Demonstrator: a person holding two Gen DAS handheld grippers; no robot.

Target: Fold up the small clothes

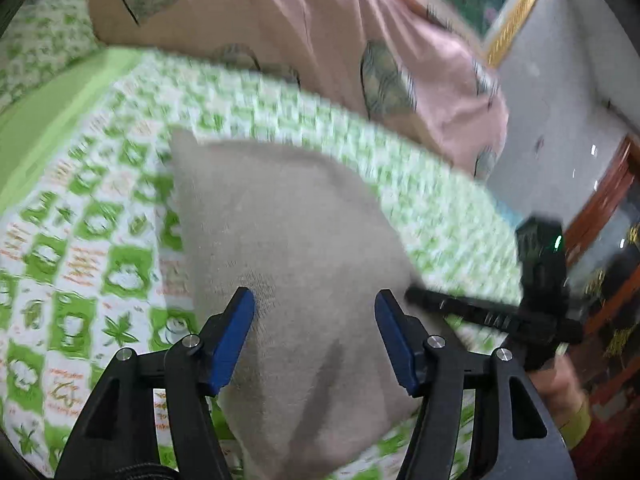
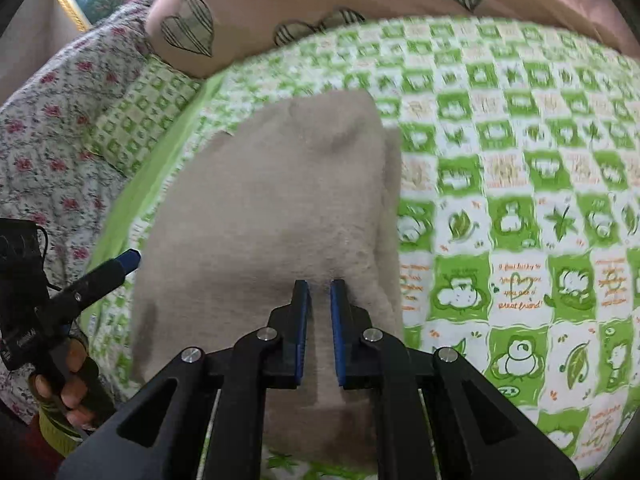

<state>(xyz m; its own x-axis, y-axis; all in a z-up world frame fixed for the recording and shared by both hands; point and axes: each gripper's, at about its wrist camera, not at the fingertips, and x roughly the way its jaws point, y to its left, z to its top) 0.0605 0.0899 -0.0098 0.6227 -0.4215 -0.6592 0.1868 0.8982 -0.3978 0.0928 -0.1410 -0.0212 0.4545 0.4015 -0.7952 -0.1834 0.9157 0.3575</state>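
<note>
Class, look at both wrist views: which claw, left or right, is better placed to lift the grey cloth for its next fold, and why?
Probably the right claw: its jaws are nearly shut over the grey cloth, near its edge. The left claw stands open above it, pads clear of the fabric.

A green-and-white checked bedsheet (image 2: 520,208), printed with frogs, leaves and small orange writing, covers the bed and fills the centre and right of the right wrist view. A plain light-green band (image 1: 60,120) runs along its edge at the left of the left wrist view. Across the top lies a pink pillow (image 2: 256,8) with striped heart patches. At the left of the right wrist view sits a white fabric with small red flowers (image 2: 44,136). A gold-framed picture (image 1: 516,4) hangs at the upper right of the left wrist view, above a grey wall (image 1: 560,92) and reddish wooden furniture (image 1: 608,208).
</note>
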